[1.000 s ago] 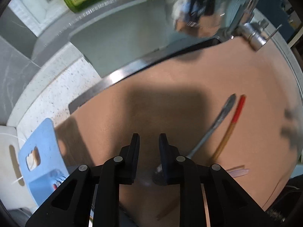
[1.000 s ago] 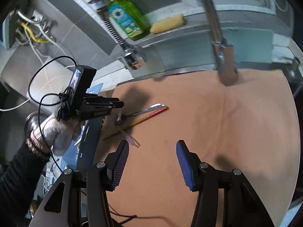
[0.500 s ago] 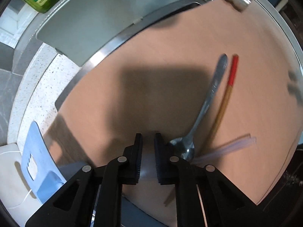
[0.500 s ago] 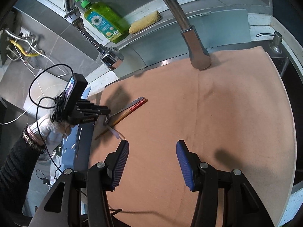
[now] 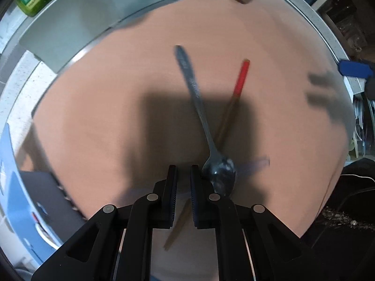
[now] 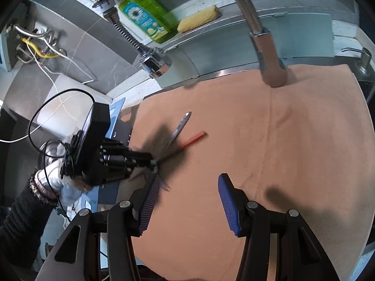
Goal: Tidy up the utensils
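A metal spoon (image 5: pixel 204 121) lies on the brown mat (image 5: pixel 105 117), its bowl against the outer side of my left gripper's right finger. A red-tipped chopstick (image 5: pixel 236 89) lies beside it, and a clear straw (image 5: pixel 255 164) is blurred behind the bowl. My left gripper (image 5: pixel 183 171) has its jaws nearly closed with nothing visible between them. In the right wrist view the left gripper (image 6: pixel 152 161) touches the spoon (image 6: pixel 180 126) near the chopstick (image 6: pixel 194 138). My right gripper (image 6: pixel 187 182) is open and empty above the mat (image 6: pixel 281 152).
A blue holder (image 5: pixel 14 187) and a dark tray (image 5: pixel 46 201) sit at the mat's left edge. The sink faucet (image 6: pixel 264 44), a spray head (image 6: pixel 154 63), green soap bottle (image 6: pixel 145 16) and yellow sponge (image 6: pixel 199 18) stand behind.
The left gripper narrowed its jaws and moved down to the spoon's bowl; the spoon's handle swung away from the chopstick. The right gripper stayed open.
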The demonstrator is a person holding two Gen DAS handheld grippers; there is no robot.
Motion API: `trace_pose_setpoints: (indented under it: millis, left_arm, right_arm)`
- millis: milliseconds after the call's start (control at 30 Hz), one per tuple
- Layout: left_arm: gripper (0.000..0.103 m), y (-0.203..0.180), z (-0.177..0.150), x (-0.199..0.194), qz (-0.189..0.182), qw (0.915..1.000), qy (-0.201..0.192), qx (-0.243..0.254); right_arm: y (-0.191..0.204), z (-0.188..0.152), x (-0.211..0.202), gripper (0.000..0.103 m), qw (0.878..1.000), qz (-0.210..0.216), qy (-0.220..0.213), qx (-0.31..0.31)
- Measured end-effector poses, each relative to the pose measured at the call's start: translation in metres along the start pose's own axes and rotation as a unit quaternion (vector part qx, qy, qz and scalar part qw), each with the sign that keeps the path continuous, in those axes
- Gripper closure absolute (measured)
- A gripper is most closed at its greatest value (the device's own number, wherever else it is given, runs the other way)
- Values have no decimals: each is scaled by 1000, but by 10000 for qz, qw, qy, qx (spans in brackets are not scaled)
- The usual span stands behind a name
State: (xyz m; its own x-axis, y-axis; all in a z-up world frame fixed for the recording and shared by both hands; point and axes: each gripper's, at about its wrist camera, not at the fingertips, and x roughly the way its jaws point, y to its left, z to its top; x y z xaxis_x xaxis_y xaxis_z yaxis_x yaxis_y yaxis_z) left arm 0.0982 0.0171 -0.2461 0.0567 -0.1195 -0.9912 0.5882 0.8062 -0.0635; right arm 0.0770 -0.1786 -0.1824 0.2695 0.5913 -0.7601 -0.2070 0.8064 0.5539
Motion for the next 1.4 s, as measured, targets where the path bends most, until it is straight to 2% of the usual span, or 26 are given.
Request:
trace_pose_setpoints:
  millis: [100, 300, 500, 533, 600, 633, 733, 867, 1000, 1200, 1400]
  left_arm:
    - [95, -17, -6, -1, -206, 9996, -112, -133]
    - [95, -50, -12, 1, -390, 9981, -351, -319]
    - [91, -59, -19, -6, -676, 9928, -707, -697]
    - [89, -59, -22, -11, -648, 9922, -773, -733]
    - [72, -63, -33, -23, -422, 9916, -902, -823]
    - [70, -64, -37, -27, -290, 9914, -945, -855]
    - [70, -63, -60, -39, 25, 9908, -1010, -896]
    - [70, -49, -62, -44, 525, 9928, -860, -641]
    - [70, -45, -58, -43, 733, 9950, -614, -294]
    - [70, -47, -50, -38, 303, 9979, -566, -94]
    - [70, -56, -48, -17, -251, 9984, -515, -26]
  right_arm:
    - [0, -1, 1, 55, 10000, 48, 49, -71]
    - [-4, -5, 4, 55, 9995, 156, 221, -159]
    - [-15, -10, 10, 55, 9988, 178, 430, -116]
    - [-18, -11, 12, 55, 9986, 188, 490, -76]
    - [-22, -11, 15, 55, 9982, 203, 567, -50]
    - [-23, -11, 18, 55, 9979, 203, 615, -38]
    - [-26, -13, 26, 55, 9966, 267, 776, 47]
    - [-30, -17, 42, 55, 9934, 327, 1035, 356]
    - [-23, -23, 56, 55, 9881, 602, 1260, 645]
    - [-15, -16, 65, 55, 9850, 862, 1038, 1079]
    - [5, -1, 84, 55, 9821, 1106, 1030, 1121]
